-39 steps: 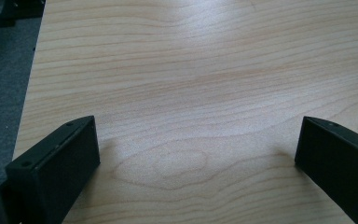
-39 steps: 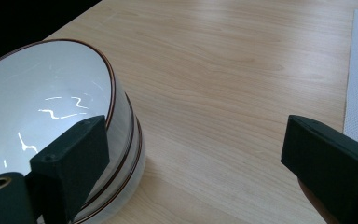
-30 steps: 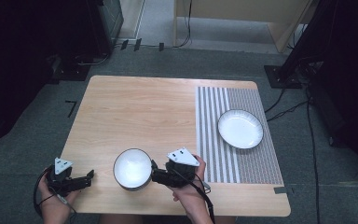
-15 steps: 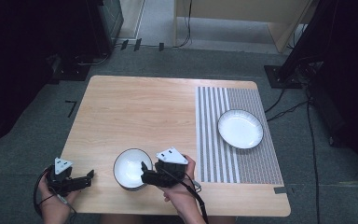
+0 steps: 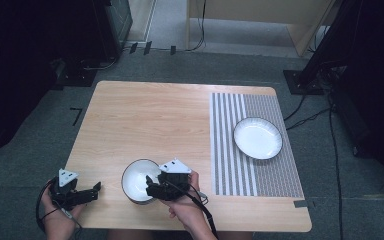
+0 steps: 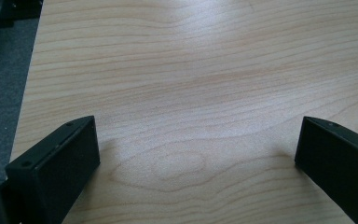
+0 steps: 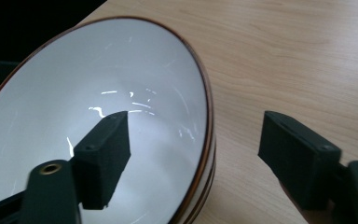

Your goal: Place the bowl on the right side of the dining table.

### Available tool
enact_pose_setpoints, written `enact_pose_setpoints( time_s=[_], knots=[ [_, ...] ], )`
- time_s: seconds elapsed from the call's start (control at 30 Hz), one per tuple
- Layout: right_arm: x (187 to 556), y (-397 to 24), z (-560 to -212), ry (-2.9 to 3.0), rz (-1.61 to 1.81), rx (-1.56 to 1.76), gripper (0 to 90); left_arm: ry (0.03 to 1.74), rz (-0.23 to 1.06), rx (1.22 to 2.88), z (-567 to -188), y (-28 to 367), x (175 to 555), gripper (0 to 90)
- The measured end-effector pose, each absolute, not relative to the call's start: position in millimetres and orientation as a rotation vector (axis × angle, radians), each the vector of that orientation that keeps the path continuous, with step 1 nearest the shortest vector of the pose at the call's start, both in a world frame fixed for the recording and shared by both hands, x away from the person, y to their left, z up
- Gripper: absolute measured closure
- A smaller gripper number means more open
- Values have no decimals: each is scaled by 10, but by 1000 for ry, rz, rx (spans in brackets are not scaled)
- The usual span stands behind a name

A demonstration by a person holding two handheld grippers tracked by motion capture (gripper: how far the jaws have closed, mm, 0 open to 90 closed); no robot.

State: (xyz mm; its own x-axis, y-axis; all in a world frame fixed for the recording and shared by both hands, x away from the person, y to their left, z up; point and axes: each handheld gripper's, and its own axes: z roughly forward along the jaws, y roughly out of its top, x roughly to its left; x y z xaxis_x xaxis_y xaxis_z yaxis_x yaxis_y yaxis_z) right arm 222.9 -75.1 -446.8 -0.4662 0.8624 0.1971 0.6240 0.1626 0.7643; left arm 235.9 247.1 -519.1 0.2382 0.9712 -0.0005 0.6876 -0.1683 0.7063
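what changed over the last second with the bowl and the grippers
The right gripper slid left over the white brown-rimmed bowl; its jaws have just been closing, straddling the rim but not yet pressing. The left gripper, white plate and striped mat stayed put.

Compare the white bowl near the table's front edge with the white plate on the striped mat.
The bowl is deep with steep walls; the plate is shallow and wider across. The bowl stands on bare wood of the table; the plate rests on the striped mat. The right claw straddles the bowl's rim, one jaw inside and one outside, not yet pressing; the plate stands untouched. Both are round, white inside, dark-rimmed and empty.
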Motion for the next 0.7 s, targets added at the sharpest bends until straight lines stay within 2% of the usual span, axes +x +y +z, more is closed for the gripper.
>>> enact_pose_setpoints(
  time_s=[0.33,0.47,0.57,0.63,0.7],
  knots=[
    [2272,-731,-4536,2237,1236,1480,412,1512,626,1929,-5191,2470,2361,0],
    [2279,-741,-4576,2243,1169,1484,560,1512,625,1929,-5192,2469,2361,0],
    [2282,-747,-4603,2235,1167,1488,574,1510,625,1932,-5192,2469,2363,0],
    [2273,-746,-4593,2210,1165,1489,626,1510,624,1931,-5192,2469,2363,0],
    [2261,-757,-4565,2168,1177,1480,723,1510,624,1931,-5192,2469,2363,0]
  ],
)
